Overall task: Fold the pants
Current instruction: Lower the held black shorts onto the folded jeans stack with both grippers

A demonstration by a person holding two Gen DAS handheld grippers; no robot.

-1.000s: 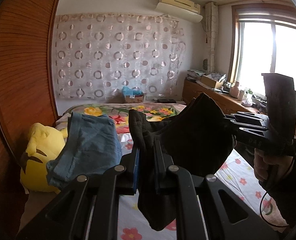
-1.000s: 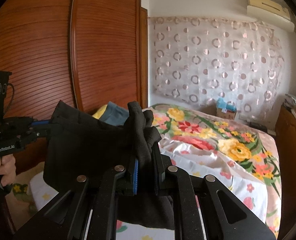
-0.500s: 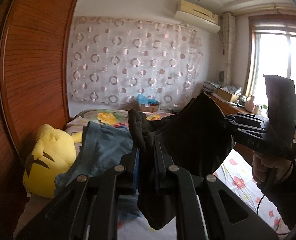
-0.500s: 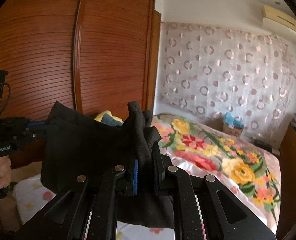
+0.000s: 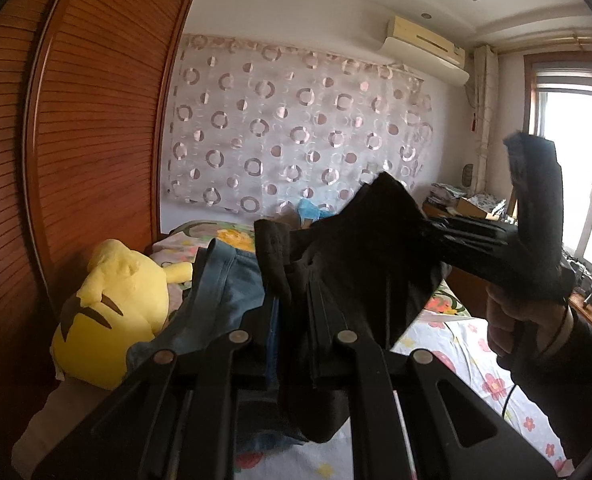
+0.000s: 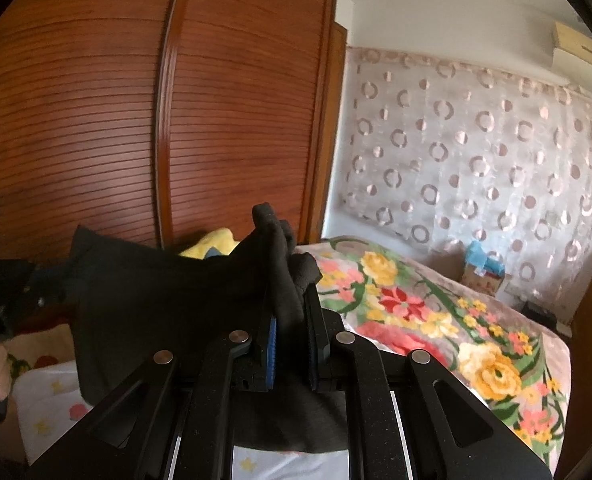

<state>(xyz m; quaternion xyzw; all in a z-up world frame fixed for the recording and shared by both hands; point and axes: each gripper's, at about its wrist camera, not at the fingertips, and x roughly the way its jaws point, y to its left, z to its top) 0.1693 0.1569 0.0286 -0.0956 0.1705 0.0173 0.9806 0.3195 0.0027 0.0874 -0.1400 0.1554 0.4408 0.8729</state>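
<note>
The black pants [image 5: 360,264] hang in the air above the bed, stretched between both grippers. My left gripper [image 5: 290,304] is shut on a bunched edge of the pants. My right gripper [image 6: 288,312] is shut on another bunched edge of the black pants [image 6: 168,296]. In the left wrist view the right gripper [image 5: 428,232] shows at the right, with a hand below it. In the right wrist view the left gripper's body [image 6: 8,284] shows at the left edge. The lower part of the pants is hidden behind the gripper bodies.
A bed with a floral sheet [image 6: 416,312] lies below. Blue jeans [image 5: 224,300] and a yellow plush toy [image 5: 112,316] lie at its left side. A wooden louvred wardrobe [image 6: 136,120] stands at the left. A patterned curtain [image 5: 296,136] covers the far wall. A window [image 5: 576,168] is at the right.
Both grippers have lifted with the pants still held; the views now show more wall, wardrobe and ceiling and less of the bed. The grips have not changed.
</note>
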